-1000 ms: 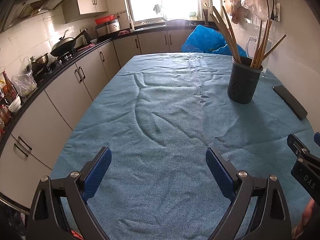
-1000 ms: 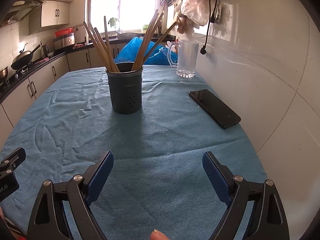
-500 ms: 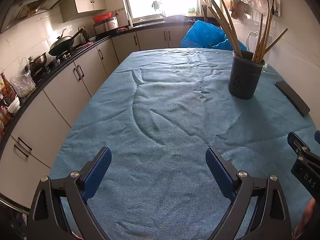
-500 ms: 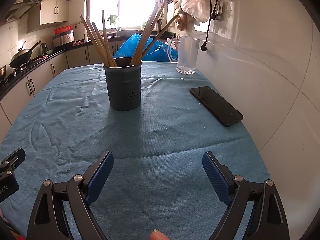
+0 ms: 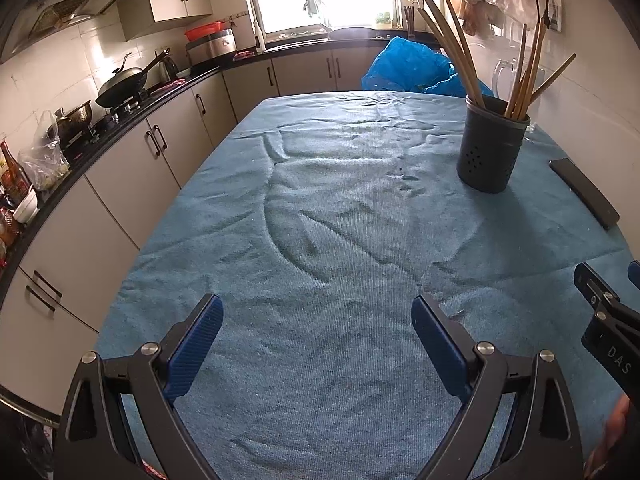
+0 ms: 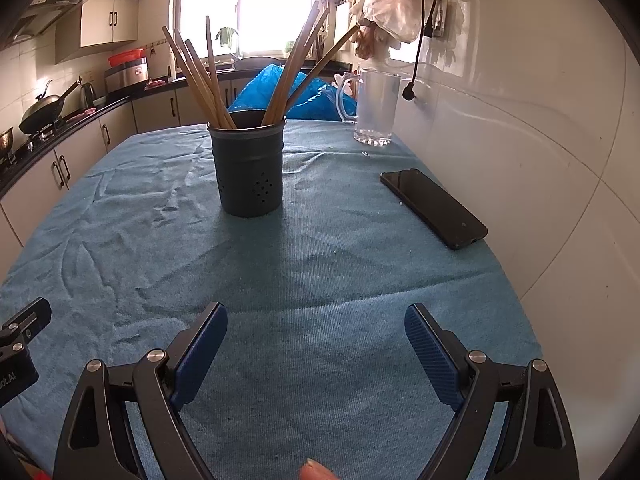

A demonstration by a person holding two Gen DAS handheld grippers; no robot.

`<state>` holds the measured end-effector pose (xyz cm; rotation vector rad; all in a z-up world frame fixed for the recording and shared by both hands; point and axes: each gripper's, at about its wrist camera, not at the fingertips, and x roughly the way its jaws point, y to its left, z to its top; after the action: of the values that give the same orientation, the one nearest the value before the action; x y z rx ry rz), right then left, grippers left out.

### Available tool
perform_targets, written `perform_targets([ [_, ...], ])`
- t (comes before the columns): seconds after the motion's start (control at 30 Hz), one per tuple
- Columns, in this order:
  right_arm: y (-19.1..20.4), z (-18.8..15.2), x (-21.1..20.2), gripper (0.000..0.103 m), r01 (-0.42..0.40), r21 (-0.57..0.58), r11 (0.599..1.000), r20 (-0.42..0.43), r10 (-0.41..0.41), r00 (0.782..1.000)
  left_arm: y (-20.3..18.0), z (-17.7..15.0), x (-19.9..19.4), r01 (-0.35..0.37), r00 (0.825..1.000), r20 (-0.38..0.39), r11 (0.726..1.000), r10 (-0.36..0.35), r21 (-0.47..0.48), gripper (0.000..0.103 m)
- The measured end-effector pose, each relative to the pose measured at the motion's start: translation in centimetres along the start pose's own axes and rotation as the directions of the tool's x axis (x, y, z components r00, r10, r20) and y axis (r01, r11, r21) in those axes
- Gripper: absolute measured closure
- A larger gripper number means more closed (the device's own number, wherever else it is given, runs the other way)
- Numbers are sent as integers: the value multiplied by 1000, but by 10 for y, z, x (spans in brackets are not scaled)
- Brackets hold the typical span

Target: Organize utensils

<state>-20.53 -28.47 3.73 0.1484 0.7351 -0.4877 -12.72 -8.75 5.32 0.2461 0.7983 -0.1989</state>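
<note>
- On the desk (image 6: 360,360), spread with a rumpled blue towel-like cloth, a dark grey perforated cylindrical utensil holder (image 6: 248,168) stands upright toward the far right side, well apart from both grippers.
- Long wooden chopsticks (image 6: 200,76) fan out of the holder, leaning on its rim in two loose bunches; they seem gathered there already, so the sorting looks largely done, and no loose utensil shows on the cloth.
- Near the front edge, the left gripper (image 5: 316,340) hangs low with its blue-padded jaws spread wide and nothing between them.
- Beside it, the right gripper (image 6: 316,344) is likewise wide and empty, aimed roughly toward the holder.
- A flat black smartphone (image 6: 434,208) lies on the cloth to the right of the holder, near the white tiled wall; it would be in the way of a reach from that side.
- A clear glass handled mug (image 6: 374,108) stands behind the holder, near the wall, with a crumpled blue plastic bag (image 6: 272,88) at the far end.
- Between the grippers and the holder the cloth is bare, so I judge a straight approach unobstructed.
</note>
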Motion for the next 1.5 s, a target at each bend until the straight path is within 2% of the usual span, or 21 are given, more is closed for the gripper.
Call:
perform_targets([
  [1.4, 10, -3, -3, 10, 17, -23, 1000, 0, -17, 1000, 7, -6, 10, 9, 1000, -23, 1000, -10, -26, 9],
  [1.5, 5, 0, 0, 10, 4, -12, 1000, -7, -4, 1000, 16, -2, 14, 11, 1000, -27, 998, -12, -54, 8],
])
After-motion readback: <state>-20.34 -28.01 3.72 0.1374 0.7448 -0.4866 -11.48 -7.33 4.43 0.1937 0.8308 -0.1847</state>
